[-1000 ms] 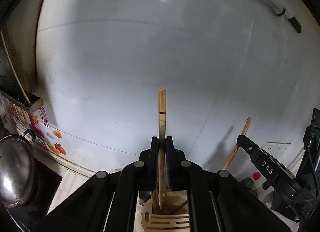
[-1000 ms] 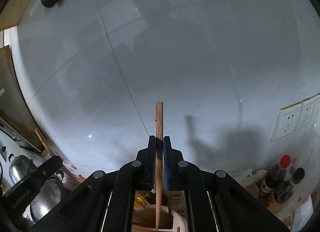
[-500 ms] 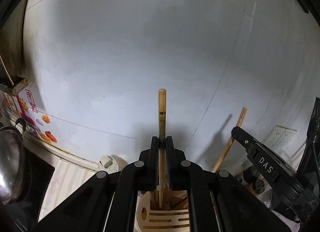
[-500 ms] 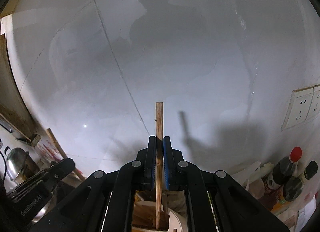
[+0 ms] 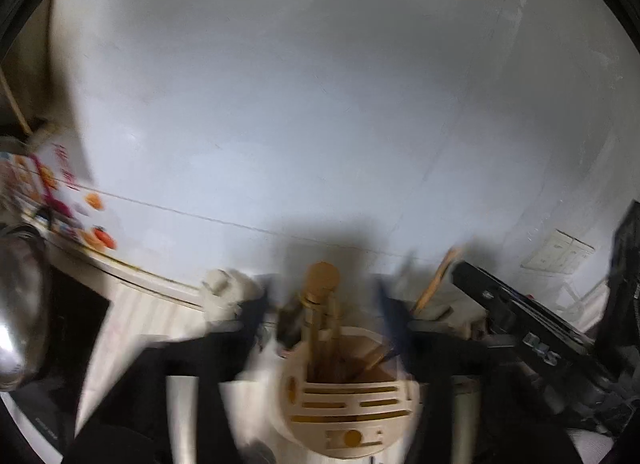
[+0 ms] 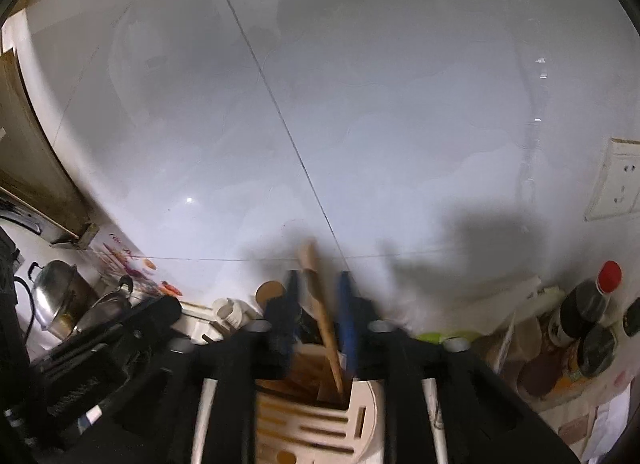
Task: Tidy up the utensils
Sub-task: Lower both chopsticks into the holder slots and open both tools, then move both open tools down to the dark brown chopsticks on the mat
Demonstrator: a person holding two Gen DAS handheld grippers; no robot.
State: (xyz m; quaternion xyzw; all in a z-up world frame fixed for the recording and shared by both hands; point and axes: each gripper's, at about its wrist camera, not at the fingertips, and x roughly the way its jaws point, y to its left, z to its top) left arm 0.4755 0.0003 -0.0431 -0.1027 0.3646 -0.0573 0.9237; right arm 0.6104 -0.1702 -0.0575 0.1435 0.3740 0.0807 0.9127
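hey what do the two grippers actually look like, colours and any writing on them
Both are black plastic tools with two fingers lined with blue pads, and round silver bolt heads on the frame. The left tool is blurred here. On the right tool pale rails run along the body. Seen from the left camera, the right tool's side carries white lettering, too smeared to read; the left one, seen from the right camera, has blurred pale lettering too.

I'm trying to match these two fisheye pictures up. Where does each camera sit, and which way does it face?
Left wrist: on the left gripper, facing down over the utensil holder toward the white wall; its jaws are opening around a wooden stick.
Right wrist: on the right gripper, same direction; its jaws are opening around a chopstick.
Shared: holder, wall, pot, each other's gripper.
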